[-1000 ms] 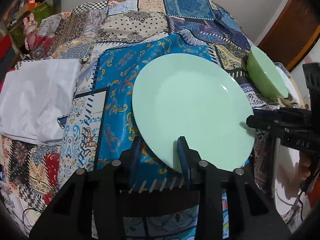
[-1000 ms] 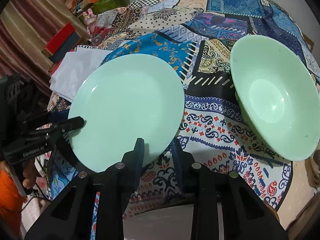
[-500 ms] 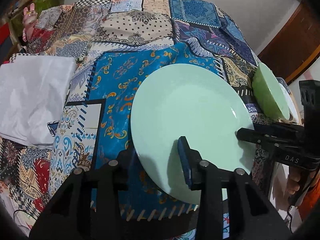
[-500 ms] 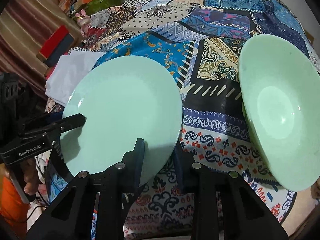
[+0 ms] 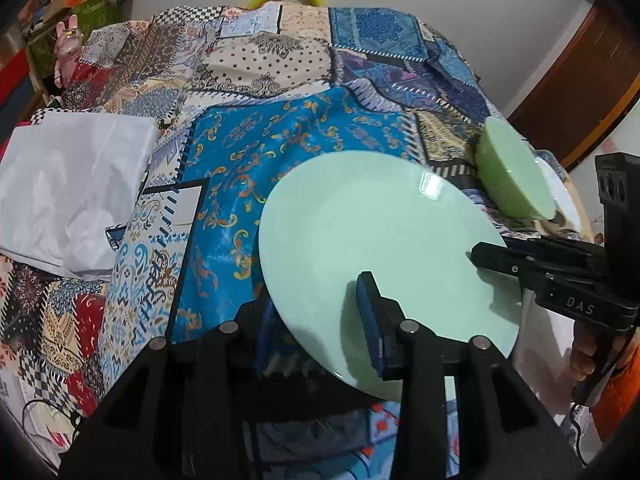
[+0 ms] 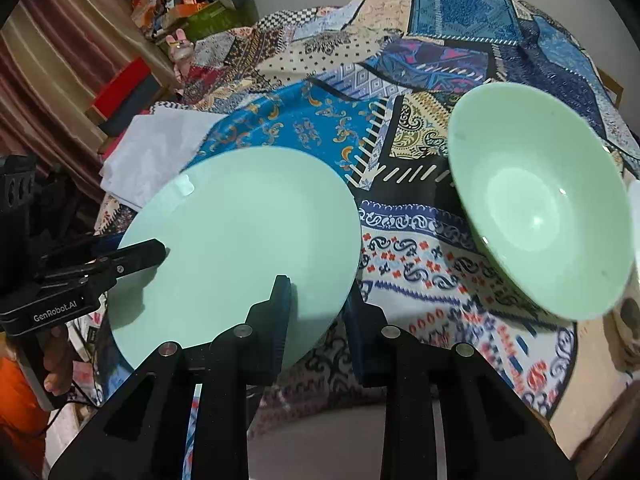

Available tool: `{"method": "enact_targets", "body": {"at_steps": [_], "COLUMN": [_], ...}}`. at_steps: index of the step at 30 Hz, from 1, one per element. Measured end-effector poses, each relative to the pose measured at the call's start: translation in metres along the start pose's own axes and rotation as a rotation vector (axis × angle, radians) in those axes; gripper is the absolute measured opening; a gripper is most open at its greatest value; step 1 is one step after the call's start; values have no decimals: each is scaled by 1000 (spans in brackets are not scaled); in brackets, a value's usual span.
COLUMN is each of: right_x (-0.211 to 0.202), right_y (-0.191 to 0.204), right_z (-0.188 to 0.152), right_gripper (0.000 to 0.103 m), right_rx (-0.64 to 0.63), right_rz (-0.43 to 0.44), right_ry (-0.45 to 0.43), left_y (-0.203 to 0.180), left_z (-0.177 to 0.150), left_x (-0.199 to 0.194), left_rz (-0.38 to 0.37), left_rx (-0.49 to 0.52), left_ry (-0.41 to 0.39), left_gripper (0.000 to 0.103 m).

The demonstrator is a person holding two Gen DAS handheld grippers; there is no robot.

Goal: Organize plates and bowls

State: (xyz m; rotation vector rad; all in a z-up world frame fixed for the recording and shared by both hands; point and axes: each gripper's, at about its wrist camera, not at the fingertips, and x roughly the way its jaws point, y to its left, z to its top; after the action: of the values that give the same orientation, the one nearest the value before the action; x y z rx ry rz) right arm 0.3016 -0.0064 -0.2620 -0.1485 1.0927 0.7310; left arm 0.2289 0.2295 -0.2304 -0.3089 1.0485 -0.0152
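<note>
"DAS" on right gripper (image 5: 486, 258) body | "GenRobot.AI" on left gripper (image 6: 154, 250) body

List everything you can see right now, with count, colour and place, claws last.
Round flat glossy plate: one, mint green, tilted above the cloth, held at two rim spots.
Deep round bowl: one, pale green, right of the plate.
Patchwork patterned tablecloth: one, blue and multicolour, covering the table.
Folded white cloth: one, white, table's left edge.
Left claw: one, black, shut on the plate's near rim.
Right claw: one, black, shut on the plate's right rim.
</note>
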Motion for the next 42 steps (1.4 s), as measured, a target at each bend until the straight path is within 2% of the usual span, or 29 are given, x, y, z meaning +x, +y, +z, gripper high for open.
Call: {"method": "enact_targets", "body": {"at_steps": [13,22,32,42], "right_x": [-68,-107,-140,-155], "right_y": [3,-2,-15,-33], "right_z": [-25,-49,-78,-107], "right_gripper": [24,24,24,24], "right_rx": [-14,-16,-2,35], "right_rz": [10,6,-19,-39], "right_ry": [-134,-205,-260,-281], "left_y": [-51,-91,-129,-155], "left_z": [-20,-38,-56,-72], "left_x": [-69,-102,-118,-114], "left_rz": [0,0,-23,-50], "left_rx": [47,90,138,164], "left_ry": [-101,-151,-168,-159], "left_gripper": [39,38,38,38]}}
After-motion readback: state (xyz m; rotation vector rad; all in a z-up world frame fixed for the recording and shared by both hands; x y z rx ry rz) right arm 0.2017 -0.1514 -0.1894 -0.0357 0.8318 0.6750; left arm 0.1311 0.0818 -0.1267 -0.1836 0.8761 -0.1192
